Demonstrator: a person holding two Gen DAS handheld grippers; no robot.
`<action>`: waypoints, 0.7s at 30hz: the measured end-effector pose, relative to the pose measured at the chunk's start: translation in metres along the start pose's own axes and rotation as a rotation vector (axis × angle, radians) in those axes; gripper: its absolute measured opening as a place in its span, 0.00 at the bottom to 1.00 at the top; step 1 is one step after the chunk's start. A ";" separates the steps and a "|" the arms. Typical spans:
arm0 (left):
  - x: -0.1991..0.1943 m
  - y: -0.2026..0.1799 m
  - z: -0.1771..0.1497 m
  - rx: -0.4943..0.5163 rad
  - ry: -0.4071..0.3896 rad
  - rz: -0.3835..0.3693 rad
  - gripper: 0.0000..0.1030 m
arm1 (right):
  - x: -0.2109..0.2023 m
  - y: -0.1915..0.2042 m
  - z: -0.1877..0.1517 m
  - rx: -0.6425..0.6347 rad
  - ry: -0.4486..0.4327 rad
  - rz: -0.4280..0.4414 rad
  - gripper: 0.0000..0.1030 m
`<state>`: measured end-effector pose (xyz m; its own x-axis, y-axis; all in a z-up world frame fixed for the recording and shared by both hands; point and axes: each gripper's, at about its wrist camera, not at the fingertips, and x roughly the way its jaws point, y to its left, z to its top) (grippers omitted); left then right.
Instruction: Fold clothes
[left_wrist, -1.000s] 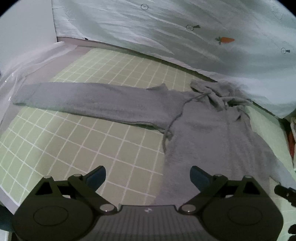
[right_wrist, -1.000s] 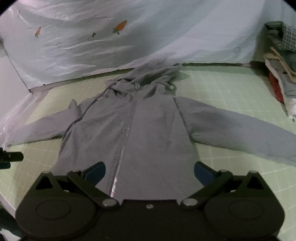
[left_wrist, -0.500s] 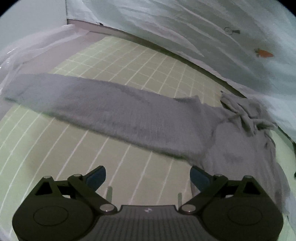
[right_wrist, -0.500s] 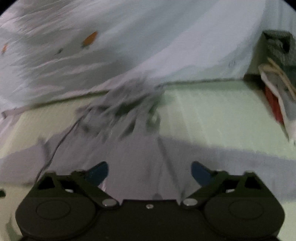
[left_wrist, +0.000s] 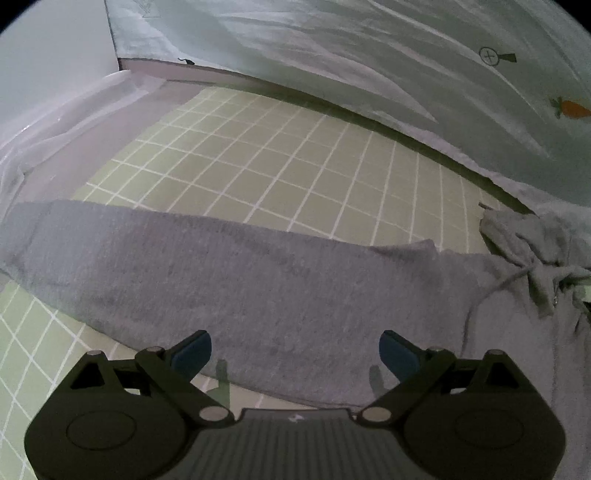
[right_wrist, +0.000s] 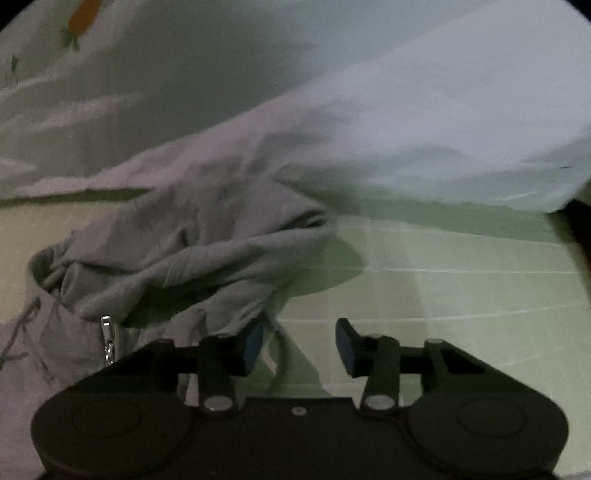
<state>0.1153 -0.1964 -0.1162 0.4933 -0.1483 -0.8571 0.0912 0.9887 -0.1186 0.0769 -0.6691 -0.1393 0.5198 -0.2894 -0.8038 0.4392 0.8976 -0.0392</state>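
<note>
A grey zip hoodie lies flat on a green grid mat (left_wrist: 295, 166). Its left sleeve (left_wrist: 221, 277) stretches across the left wrist view, with the crumpled hood (left_wrist: 535, 236) at the right edge. My left gripper (left_wrist: 295, 350) hovers low over the sleeve, open, with nothing between its fingers. In the right wrist view the hood (right_wrist: 221, 240) and the zipper pull (right_wrist: 106, 332) fill the left half. My right gripper (right_wrist: 299, 343) sits at the hood's right edge and its jaws are closing. A grey drawstring (right_wrist: 280, 354) hangs between them, and the pads do not press on it.
A pale sheet with carrot prints (left_wrist: 369, 55) rises behind the mat, and it also fills the top of the right wrist view as the sheet (right_wrist: 406, 110). Clear plastic film (left_wrist: 55, 129) lines the mat's left edge. Bare mat (right_wrist: 461, 288) lies right of the hood.
Both grippers have come lower and closer to the hoodie, the left over the sleeve, the right up to the hood. The right jaws have narrowed from wide open.
</note>
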 end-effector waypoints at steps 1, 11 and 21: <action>-0.001 -0.001 -0.001 0.001 0.003 0.003 0.94 | 0.004 0.002 -0.001 -0.012 0.006 0.003 0.39; -0.020 -0.008 -0.012 0.006 -0.012 -0.018 0.94 | -0.030 -0.003 -0.006 0.046 -0.093 0.004 0.02; -0.038 -0.018 -0.029 -0.026 -0.021 -0.065 0.94 | -0.170 0.040 -0.054 0.017 -0.278 0.176 0.02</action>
<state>0.0696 -0.2079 -0.0961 0.5055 -0.2123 -0.8363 0.1014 0.9772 -0.1867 -0.0336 -0.5662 -0.0365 0.7676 -0.2123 -0.6048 0.3362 0.9367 0.0979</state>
